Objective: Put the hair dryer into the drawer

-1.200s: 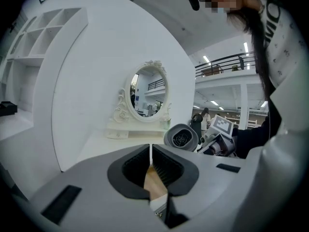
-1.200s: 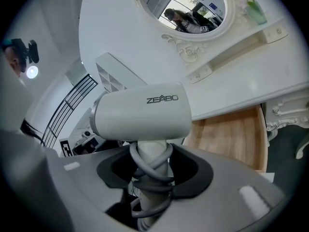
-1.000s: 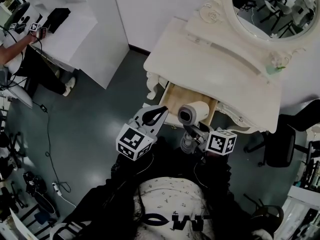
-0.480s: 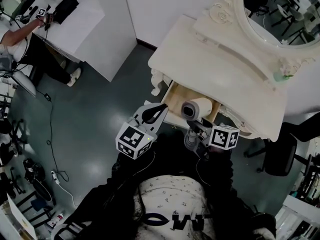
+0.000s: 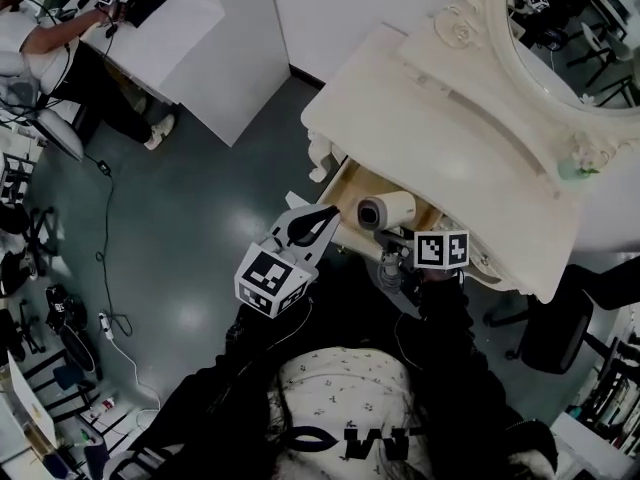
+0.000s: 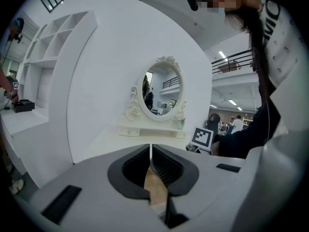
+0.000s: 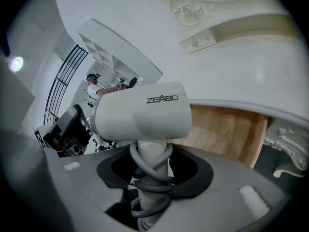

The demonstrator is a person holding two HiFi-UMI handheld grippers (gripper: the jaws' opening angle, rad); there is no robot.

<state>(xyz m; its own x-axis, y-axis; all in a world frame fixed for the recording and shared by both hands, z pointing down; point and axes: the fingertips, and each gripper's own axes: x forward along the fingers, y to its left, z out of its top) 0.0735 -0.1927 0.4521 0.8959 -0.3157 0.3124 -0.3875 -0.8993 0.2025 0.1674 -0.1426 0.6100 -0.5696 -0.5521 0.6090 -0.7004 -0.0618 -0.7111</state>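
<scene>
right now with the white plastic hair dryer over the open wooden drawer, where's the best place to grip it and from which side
The slim handle, from below the barrel, as the right gripper holds the white plastic hair dryer now. The barrel looks too wide for the jaws; the handle, wound with grey cord, fits between them.

Dryer (image 7: 142, 117): grey "ZEABO" printed on barrel side, seen in right gripper view; shirt (image 5: 345, 408) below dryer in head view: dark lettering, creased, not readable; black-and-white square code markers on cubes of left gripper (image 5: 328, 214) and right gripper (image 7: 153, 175), either side of dryer.
</scene>
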